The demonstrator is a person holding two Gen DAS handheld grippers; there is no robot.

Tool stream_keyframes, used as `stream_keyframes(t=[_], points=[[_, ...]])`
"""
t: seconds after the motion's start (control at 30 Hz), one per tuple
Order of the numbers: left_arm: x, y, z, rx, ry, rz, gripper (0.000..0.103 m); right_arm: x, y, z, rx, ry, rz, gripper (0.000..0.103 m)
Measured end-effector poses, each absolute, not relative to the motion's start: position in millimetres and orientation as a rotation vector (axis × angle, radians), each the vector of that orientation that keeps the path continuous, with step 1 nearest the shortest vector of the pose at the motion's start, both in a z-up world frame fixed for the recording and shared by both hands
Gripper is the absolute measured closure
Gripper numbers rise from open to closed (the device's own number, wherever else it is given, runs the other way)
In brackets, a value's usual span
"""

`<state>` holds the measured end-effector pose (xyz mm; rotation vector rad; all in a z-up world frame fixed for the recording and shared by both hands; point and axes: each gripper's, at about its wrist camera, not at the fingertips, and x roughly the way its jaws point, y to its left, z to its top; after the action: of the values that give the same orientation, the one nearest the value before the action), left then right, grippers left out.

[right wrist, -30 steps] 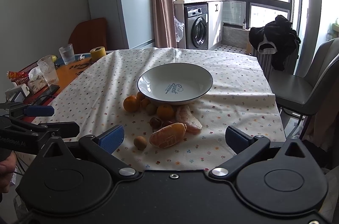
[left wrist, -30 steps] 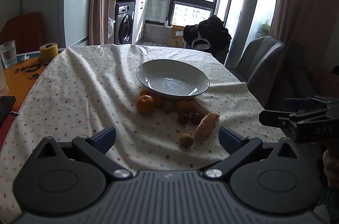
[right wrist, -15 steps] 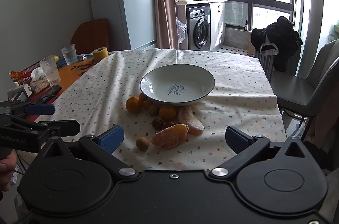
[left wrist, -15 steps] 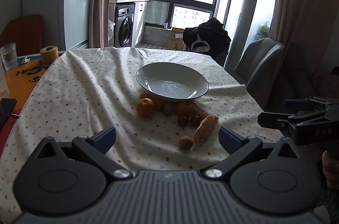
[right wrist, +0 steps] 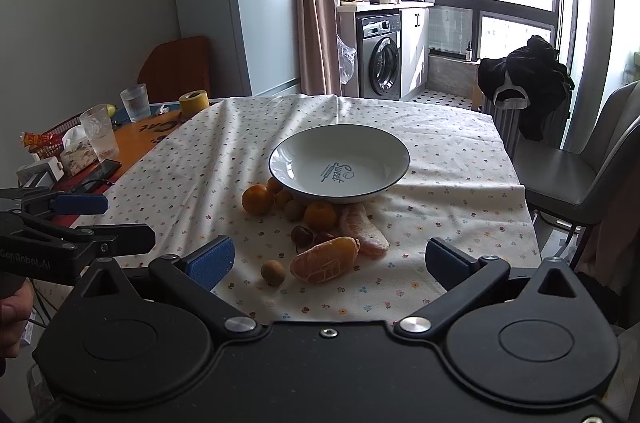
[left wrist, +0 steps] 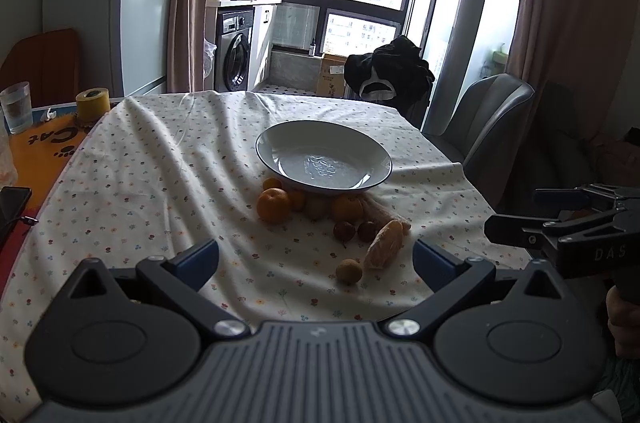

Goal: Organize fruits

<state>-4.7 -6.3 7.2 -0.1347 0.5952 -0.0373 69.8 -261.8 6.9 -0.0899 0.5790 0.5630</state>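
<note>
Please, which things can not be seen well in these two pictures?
- Fruits against the plate: both views, its rim hides part of them, so no exact count.
- Near table edge: both views, each camera's own tongs body covers it.
- Small print under "Sweet" in the plate: right wrist view, too small.
- Right tongs: left wrist view, cut off by the frame edge.

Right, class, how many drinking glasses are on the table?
2. A glass of water stands beside the yellow tape roll; a clear cup stands nearer the camera. More may be out of view.
</note>
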Motion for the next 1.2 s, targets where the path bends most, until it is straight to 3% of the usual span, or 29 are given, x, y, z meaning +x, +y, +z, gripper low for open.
stream_keyframes(t=[1.2], points=[[37, 15, -40, -0.191, 0.612, -0.022, 0.004, 108, -264, -35, -0.031, 0.609, 0.621, 0.0]])
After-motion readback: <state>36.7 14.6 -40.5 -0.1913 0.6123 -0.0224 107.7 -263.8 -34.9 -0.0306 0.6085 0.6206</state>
